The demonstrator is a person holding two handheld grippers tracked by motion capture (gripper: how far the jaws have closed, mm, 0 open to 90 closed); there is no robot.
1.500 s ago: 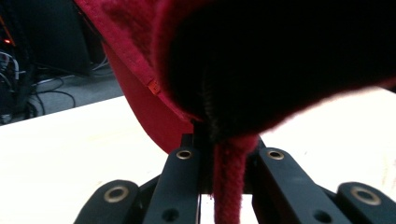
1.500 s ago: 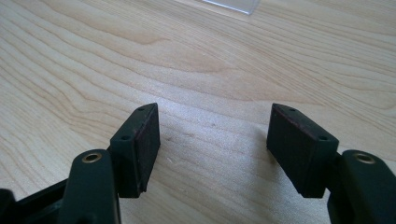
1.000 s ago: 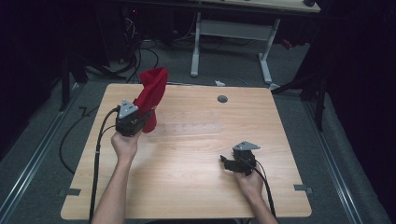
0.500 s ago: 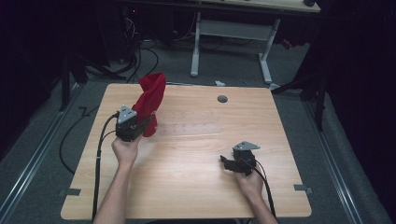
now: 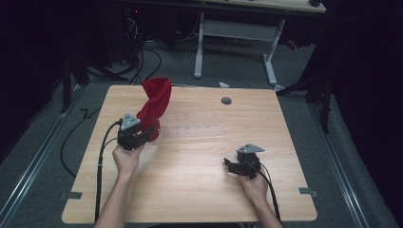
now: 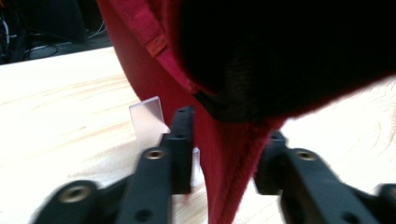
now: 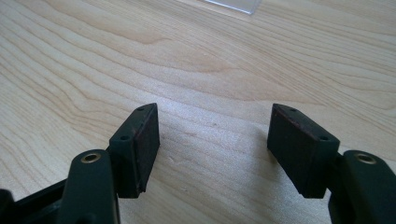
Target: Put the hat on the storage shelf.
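L gripper (image 5: 142, 135) at table's (image 5: 199, 199) 9 o'clock, jaws clamped on red cloth (image 5: 156, 102); cloth rises toward 12, bunched; R gripper (image 5: 233, 165) at 4 o'clock, jaws wide apart, holding nothing.

Light wood table (image 5: 190, 190), kinda square with rounded corners. There's a small grey round disc (image 5: 226, 100) near the far edge, and a clear plastic piece (image 5: 197, 129) lying mid-table.
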